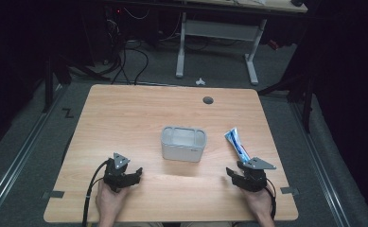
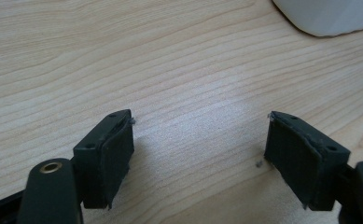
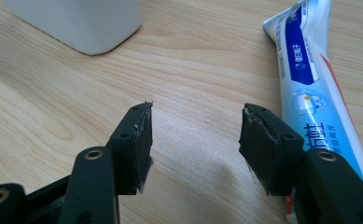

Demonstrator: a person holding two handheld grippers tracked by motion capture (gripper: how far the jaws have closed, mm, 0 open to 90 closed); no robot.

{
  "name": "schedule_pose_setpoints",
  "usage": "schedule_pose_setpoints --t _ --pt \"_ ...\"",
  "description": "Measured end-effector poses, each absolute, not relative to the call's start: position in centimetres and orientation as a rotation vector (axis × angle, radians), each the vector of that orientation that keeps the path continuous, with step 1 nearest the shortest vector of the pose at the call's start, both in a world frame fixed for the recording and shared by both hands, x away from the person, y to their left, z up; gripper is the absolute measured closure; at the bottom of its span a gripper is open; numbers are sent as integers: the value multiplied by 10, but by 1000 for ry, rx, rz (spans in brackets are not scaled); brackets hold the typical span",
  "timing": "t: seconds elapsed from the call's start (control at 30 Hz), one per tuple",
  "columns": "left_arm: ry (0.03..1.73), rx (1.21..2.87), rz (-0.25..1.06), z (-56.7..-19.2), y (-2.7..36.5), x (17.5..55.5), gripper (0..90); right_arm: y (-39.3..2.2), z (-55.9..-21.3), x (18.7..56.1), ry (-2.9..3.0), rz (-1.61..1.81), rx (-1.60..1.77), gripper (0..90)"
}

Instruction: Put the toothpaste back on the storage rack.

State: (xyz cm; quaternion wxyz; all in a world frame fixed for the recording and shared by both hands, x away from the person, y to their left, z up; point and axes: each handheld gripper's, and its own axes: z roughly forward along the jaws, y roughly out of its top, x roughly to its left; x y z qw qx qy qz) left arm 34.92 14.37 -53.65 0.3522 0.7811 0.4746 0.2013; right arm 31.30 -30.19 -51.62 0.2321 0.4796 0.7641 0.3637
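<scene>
Both grippers, left gripper [image 1: 136, 174] and right gripper [image 1: 231, 174], resting low at near table [image 1: 139, 109] edge, jaws wide apart and empty, seemingly poised to start; toothpaste tube [image 1: 237, 145] just beside right one, white bin [image 1: 183, 143] centred between.

A light wooden rectangular counter [image 1: 125, 123] is sitting on grey carpeted floor [image 1: 30, 156], with a small round dark grommet hole [image 1: 208, 100] showing near its far edge. Beyond it, a white metal-legged desk frame [image 1: 217, 45] is standing, black cables [image 1: 125, 61] are trailing over the floor to its left, and a small white object [image 1: 200, 81], too small to identify, is lying just past the counter.
</scene>
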Motion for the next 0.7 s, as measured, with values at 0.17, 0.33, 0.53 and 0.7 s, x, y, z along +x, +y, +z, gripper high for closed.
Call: schedule_pose_setpoints --t 0.17,0.33,0.53,0.7 --pt "1228 2021 522 -537 144 349 241 -305 -512 310 2096 1019 1304 437" --pt "1228 2021 522 -537 144 349 241 -310 -509 307 2080 1026 1308 437" --pt "1228 2023 520 -536 144 349 240 -315 -506 305 2065 1020 1320 438" --pt "1228 2023 520 -536 144 349 241 -321 -503 305 2048 1024 1343 445"
